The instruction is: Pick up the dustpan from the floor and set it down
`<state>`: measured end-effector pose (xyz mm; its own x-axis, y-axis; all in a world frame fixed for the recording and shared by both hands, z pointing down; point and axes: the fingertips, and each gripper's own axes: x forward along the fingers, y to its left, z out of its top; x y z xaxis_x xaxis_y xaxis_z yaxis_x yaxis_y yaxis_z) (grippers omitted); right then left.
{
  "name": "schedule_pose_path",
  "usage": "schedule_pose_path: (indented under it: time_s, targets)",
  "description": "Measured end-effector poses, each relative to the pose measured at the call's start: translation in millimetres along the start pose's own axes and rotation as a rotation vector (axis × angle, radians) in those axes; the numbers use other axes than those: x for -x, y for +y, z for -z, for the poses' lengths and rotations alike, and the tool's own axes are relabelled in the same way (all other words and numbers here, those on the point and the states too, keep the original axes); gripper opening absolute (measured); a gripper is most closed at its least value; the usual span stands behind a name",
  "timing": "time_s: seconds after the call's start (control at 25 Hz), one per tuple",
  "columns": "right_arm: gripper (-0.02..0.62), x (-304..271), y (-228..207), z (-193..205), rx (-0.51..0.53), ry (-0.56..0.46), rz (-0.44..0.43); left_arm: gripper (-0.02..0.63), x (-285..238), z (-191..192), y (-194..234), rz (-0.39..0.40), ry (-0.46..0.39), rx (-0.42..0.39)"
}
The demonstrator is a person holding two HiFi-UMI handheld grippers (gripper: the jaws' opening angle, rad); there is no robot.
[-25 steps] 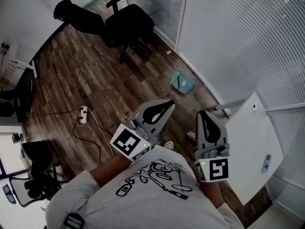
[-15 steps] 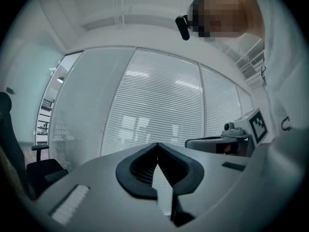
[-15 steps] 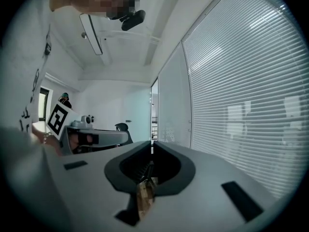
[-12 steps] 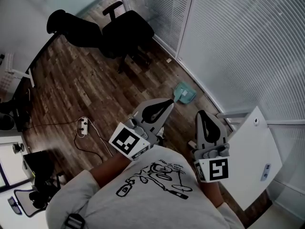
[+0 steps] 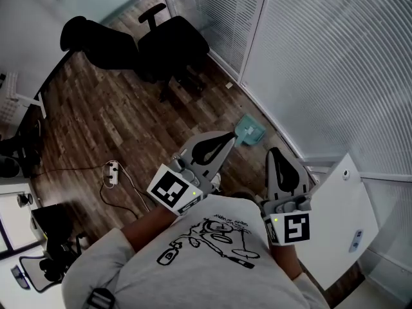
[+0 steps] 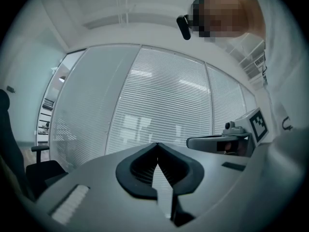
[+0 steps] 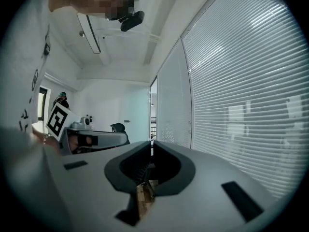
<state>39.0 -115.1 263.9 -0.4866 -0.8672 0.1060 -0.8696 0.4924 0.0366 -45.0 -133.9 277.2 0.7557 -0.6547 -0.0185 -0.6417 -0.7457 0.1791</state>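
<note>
Head view: teal dustpan (image 5: 248, 131) lies on the wood floor (image 5: 116, 121), close to the foot of the blind-covered glass wall (image 5: 335, 63). Left gripper (image 5: 229, 136) is held out in front of the person's grey shirt (image 5: 193, 262), w/ its tip just left of the dustpan in the picture and not gripping it. Right gripper (image 5: 273, 152) sits just below-right of the dustpan, apart from it. Two black office chairs (image 5: 170, 40) stand well beyond the dustpan, a power strip (image 5: 112, 167) lies well to its left, and a white desk (image 5: 338, 221) is near its lower right. Left gripper view: jaws together, nothing btwn them, blinds ahead, right gripper off to the side. Right gripper view: jaws together too, empty, blinds at right, left gripper w/ its marker cube at left.
</note>
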Motion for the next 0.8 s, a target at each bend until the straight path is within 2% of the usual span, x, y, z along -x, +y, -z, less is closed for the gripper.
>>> schedule_pose_path:
  time_s: [0.2, 0.44, 0.8]
  targets:
    - [0.012, 2, -23, 0, 0.019, -0.004, -0.019, 0.002, -20, 0, -7, -0.019, -0.008, 0.002]
    - [0.012, 10, -41, -10, 0.034, -0.011, -0.061, 0.002, -41, -6, -23, -0.041, -0.046, 0.043]
    - [0.012, 21, -62, 3, 0.025, 0.002, -0.049, 0.002, -51, 5, -32, -0.057, -0.024, 0.031]
